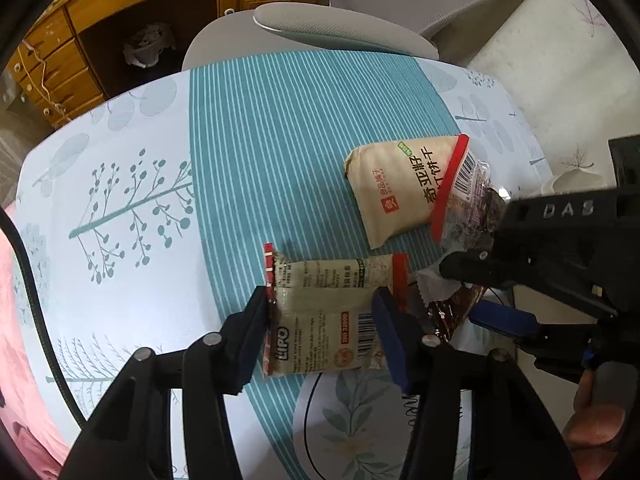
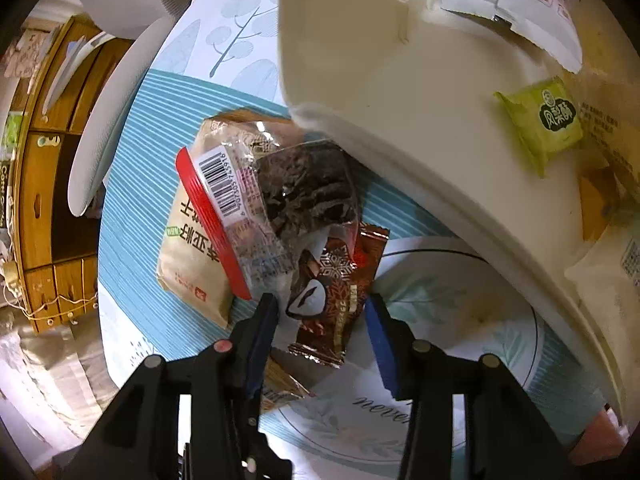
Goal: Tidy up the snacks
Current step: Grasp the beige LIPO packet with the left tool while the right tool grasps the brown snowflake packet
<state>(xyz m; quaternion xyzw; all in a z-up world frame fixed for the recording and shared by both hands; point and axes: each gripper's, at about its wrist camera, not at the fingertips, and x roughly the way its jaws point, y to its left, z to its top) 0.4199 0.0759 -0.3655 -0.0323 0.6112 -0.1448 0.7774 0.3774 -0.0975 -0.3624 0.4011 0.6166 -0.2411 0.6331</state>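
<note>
Left hand-held gripper (image 1: 320, 320), lower centre of the left wrist view: jaws narrowed onto a beige LiPO biscuit packet (image 1: 324, 312) with red end seals, one black pad on its left edge, one blue pad on its right; the packet lies flat on the desk (image 1: 140, 300).

Right hand-held gripper (image 2: 320, 320), lower centre of the right wrist view: jaws partly closed around a brown foil snack packet (image 2: 340, 304) with a snowflake print. The blue pad sits at the packet's right edge; whether the black pad presses on it cannot be told. The same tool shows at the right edge of the left wrist view, black, lettered "DAS", with fingers of a person's hand (image 1: 592, 420) below it.

Adjoining items, centre of the right wrist view: a clear packet with a red strip and barcode (image 2: 240, 200) holding dark pieces, lying over a tan bag with Chinese print (image 2: 192, 264) and touching the brown foil packet.

Upper right of the same view: a cream plastic container (image 2: 400, 100) holding a green pineapple-cake packet (image 2: 544, 124) and white sachets (image 2: 512, 4).

Desk covering: a teal-striped cloth (image 1: 300, 140) with tree and leaf prints.

Upper left of the left wrist view: a wooden cabinet (image 1: 80, 40); upper centre, a grey chair (image 1: 360, 28).
</note>
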